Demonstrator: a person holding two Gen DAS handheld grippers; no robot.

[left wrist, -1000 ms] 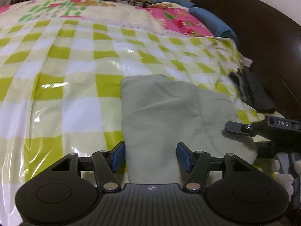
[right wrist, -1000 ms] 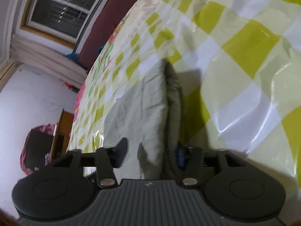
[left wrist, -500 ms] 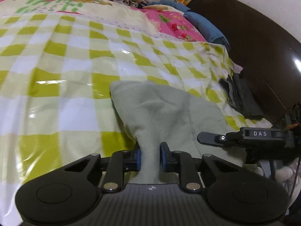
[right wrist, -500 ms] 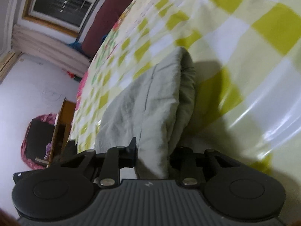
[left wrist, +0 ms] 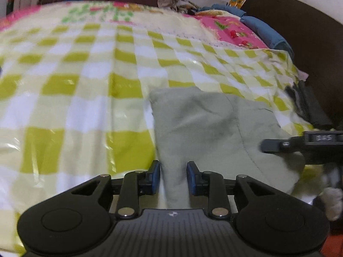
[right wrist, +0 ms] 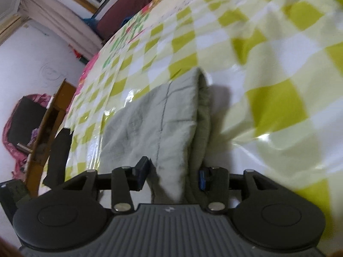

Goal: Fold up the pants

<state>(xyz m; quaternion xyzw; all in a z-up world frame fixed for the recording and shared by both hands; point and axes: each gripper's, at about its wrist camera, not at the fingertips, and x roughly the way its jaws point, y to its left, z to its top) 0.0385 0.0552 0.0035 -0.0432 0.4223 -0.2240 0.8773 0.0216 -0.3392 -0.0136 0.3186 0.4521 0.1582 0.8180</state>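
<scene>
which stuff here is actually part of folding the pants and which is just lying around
Part of the job:
- pale green pants, folded on the bed
- left hand-held gripper, cloth between its just-reopened jaws
- right hand-held gripper, cloth between its just-reopened jaws
- checked bed cover as the work surface

Just lying about:
- blue clothing
- pink printed fabric
- dark item at the bed's edge
</scene>
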